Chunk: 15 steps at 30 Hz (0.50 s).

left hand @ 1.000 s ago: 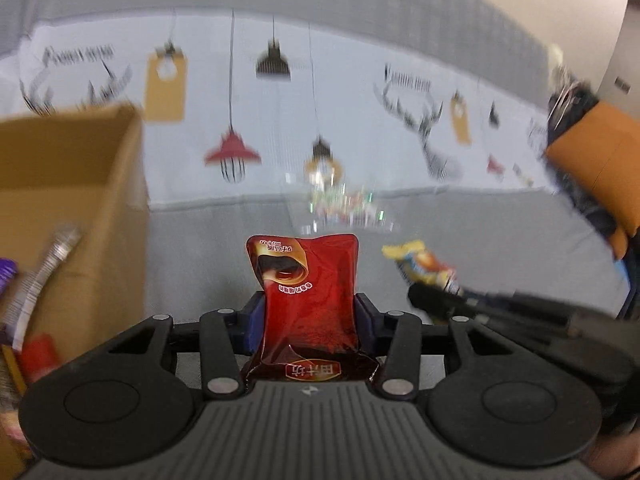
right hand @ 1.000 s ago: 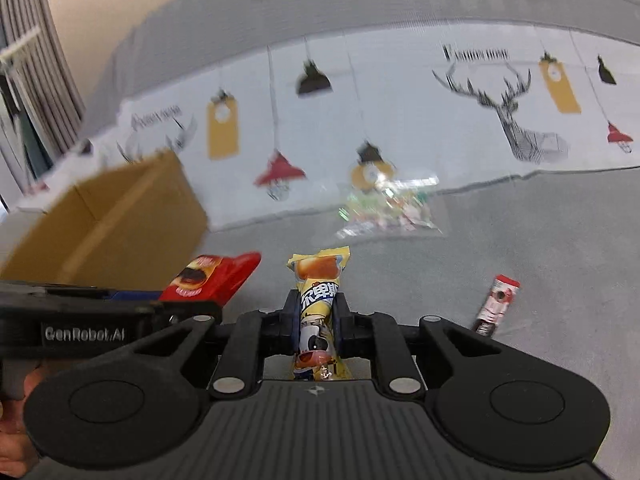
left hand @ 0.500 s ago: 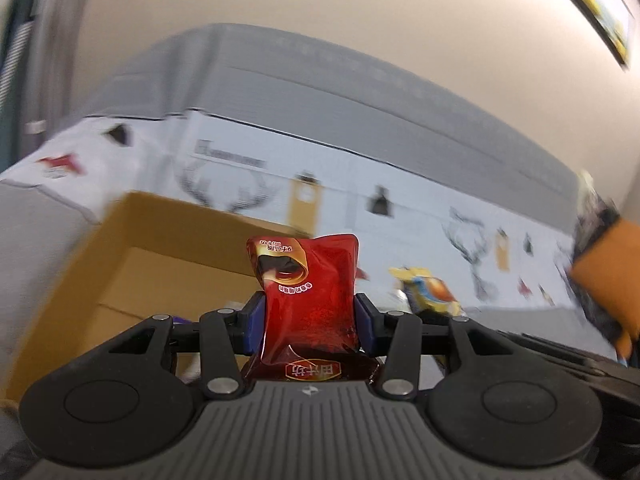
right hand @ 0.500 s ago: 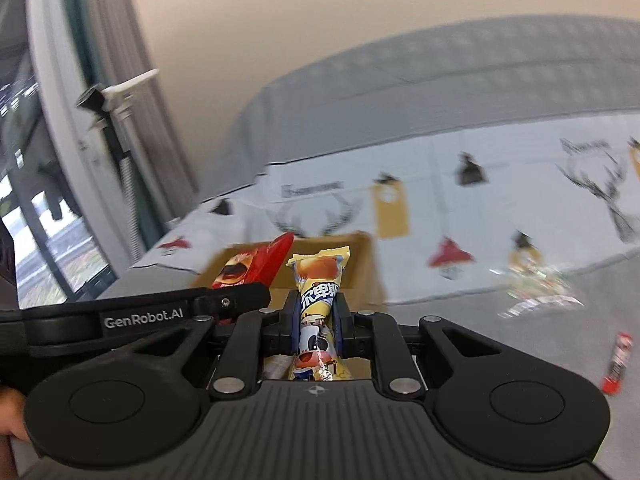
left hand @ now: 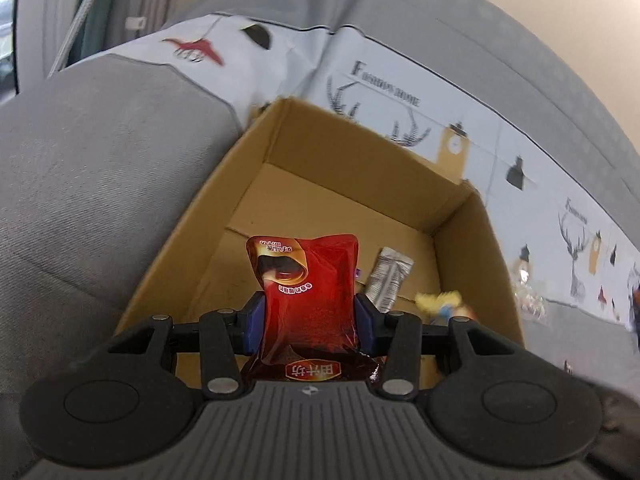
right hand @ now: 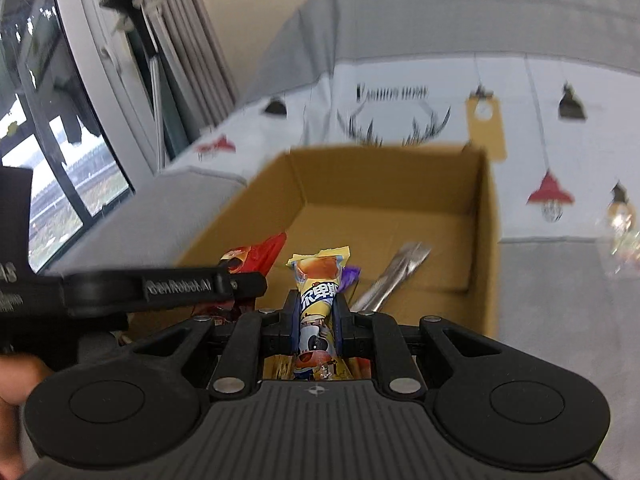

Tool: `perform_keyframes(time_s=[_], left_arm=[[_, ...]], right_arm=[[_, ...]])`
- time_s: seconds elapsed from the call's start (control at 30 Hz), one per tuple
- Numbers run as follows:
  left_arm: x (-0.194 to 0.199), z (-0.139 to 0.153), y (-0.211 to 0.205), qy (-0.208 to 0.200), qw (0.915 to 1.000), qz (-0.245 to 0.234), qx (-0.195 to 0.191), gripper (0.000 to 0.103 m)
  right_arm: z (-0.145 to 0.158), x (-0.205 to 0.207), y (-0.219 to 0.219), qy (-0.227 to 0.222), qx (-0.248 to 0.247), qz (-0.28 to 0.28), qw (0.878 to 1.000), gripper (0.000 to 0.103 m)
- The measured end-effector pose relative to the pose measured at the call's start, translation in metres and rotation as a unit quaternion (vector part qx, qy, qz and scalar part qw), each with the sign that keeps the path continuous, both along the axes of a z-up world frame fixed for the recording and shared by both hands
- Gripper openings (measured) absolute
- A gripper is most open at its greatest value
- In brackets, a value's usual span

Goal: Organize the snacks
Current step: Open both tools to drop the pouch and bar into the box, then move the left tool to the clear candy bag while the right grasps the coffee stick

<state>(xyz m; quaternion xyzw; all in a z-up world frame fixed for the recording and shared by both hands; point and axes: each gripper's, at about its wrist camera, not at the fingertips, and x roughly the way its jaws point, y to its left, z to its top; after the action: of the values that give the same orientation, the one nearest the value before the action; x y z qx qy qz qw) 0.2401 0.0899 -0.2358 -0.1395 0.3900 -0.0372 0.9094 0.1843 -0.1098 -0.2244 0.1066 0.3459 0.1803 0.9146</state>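
My left gripper (left hand: pixel 310 316) is shut on a red snack pouch (left hand: pixel 308 280) and holds it over the near end of an open cardboard box (left hand: pixel 240 168). My right gripper (right hand: pixel 316 316) is shut on a yellow snack packet (right hand: pixel 318 280) and holds it over the same box (right hand: pixel 486 216). In the right wrist view the left gripper (right hand: pixel 240 286) with its red pouch (right hand: pixel 256 258) sits just to the left. A silver packet (left hand: pixel 388 276) lies on the box floor; it also shows in the right wrist view (right hand: pixel 396 272). The yellow packet's tip (left hand: pixel 440 300) shows blurred at the right in the left wrist view.
The box stands on a grey sofa seat (left hand: pixel 80 200) against a white printed cover (right hand: pixel 400 100). A purple wrapper (right hand: pixel 352 276) lies in the box. A clear bag of sweets (right hand: pixel 620 236) lies on the seat to the right. A window (right hand: pixel 48 140) is at the left.
Both grippers have swung left from the sofa seat to above the open box, each keeping its snack. The views now look down into the box.
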Motion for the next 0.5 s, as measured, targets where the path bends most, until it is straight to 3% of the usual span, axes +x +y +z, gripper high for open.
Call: perform_keyframes(time_s=[0.07, 0.1, 0.13, 0.2, 0.33, 0.5], left_arm=[[0.003, -0.003, 0.001, 0.007, 0.9999, 0.0, 0.01, 0.057], [0.004, -0.005, 0.001, 0.013, 0.9999, 0.001, 0.008, 0.063], [0.003, -0.007, -0.001, 0.018, 0.9998, 0.009, 0.008, 0.075], [0.002, -0.004, -0.007, 0.01, 0.9999, 0.011, 0.007, 0.077], [-0.008, 0.014, -0.036, -0.028, 0.9994, -0.02, 0.004, 0.078], [-0.029, 0.029, -0.091, -0.061, 0.9952, -0.077, -0.003, 0.078]], right_arm=[[-0.008, 0.004, 0.006, 0.014, -0.001, 0.007, 1.0, 0.018], [-0.01, 0.006, 0.008, 0.021, -0.003, 0.007, 1.0, 0.023], [-0.01, 0.005, 0.007, 0.023, -0.003, 0.005, 1.0, 0.041], [-0.005, 0.0, -0.001, 0.006, 0.012, 0.012, 1.0, 0.056], [0.01, -0.017, -0.034, -0.024, 0.016, -0.008, 1.0, 0.061], [0.015, -0.054, -0.112, -0.056, 0.037, -0.091, 0.994, 0.065]])
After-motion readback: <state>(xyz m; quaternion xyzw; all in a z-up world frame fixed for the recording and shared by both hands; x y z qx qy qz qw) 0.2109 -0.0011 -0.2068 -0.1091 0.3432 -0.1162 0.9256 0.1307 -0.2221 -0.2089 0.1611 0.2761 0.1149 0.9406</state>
